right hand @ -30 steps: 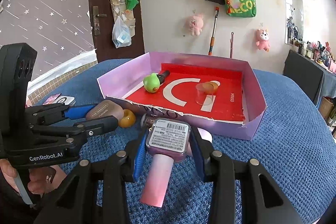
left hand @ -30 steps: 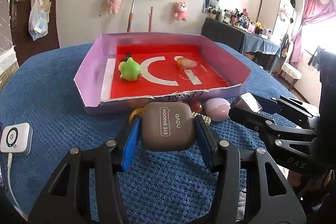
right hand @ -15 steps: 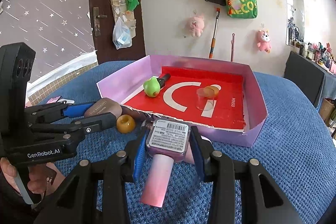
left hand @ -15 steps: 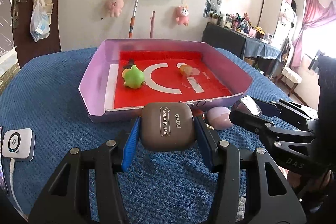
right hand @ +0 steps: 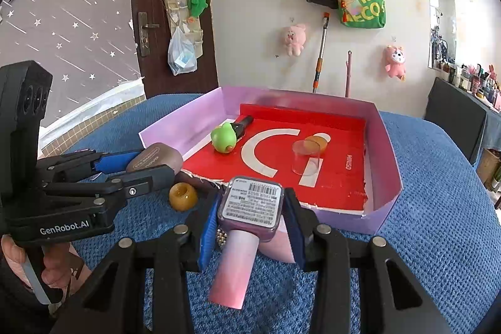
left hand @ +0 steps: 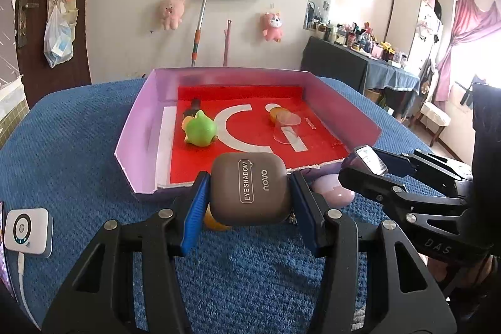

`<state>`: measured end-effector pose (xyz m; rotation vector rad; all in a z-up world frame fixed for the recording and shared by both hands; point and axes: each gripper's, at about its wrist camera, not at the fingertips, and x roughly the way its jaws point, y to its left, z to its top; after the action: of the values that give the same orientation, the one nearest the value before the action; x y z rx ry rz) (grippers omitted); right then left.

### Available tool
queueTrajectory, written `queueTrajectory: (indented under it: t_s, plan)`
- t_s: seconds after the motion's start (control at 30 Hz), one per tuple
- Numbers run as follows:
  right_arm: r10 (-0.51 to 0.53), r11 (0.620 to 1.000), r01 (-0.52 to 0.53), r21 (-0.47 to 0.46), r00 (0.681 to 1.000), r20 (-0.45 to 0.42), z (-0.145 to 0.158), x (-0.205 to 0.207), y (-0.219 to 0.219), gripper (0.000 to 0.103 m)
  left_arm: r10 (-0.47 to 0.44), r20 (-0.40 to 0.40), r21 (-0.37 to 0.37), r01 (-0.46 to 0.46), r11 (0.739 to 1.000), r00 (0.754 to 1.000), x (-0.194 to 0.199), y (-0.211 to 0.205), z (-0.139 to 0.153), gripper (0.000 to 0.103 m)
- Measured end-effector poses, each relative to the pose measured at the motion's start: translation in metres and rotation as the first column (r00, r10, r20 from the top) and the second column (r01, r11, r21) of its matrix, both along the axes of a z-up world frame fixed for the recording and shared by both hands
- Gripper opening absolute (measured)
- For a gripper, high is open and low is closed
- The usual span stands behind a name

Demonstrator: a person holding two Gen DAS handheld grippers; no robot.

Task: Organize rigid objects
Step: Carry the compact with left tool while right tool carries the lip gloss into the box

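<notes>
left tool (left hand: 249,202) grips the brown case (left hand: 249,188), right tool (right hand: 250,216) grips a pink bottle (right hand: 247,227); both are held just before the tray (right hand: 383,208) on the blue bed (right hand: 438,224)

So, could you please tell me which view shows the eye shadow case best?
The left wrist view: the eye shadow case sits front and centre, lid lettering readable. The right wrist view shows only its end, edge-on, between the left gripper's jaws.

left tongs (left hand: 249,193) | gripping eye shadow case (left hand: 249,188) | near tray (left hand: 137,130)
</notes>
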<state>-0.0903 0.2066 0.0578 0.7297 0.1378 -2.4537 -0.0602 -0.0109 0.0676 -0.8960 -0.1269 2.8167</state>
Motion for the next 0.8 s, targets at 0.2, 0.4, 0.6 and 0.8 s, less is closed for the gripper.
queueTrajectory:
  t_s: [0.2,0.4,0.6,0.8]
  plan:
    - [-0.003,1.000,0.003,0.003,1.000,0.006,0.004,-0.013,-0.004,0.042,0.002,0.005,0.005,-0.003,1.000,1.000,-0.010,-0.001,0.002,0.049]
    - [0.003,1.000,-0.003,0.006,1.000,0.017,0.009,-0.033,-0.008,0.042,0.008,0.014,0.014,-0.008,1.000,1.000,-0.024,-0.006,0.004,0.049]
    - [0.010,1.000,-0.011,0.010,0.999,0.042,0.009,-0.052,-0.012,0.042,0.016,0.034,0.016,-0.016,1.000,0.999,-0.038,-0.010,0.002,0.049]
    - [0.009,1.000,-0.009,0.001,0.996,0.087,0.005,-0.073,-0.012,0.042,0.021,0.054,0.022,-0.022,1.000,0.998,-0.054,-0.015,0.001,0.049]
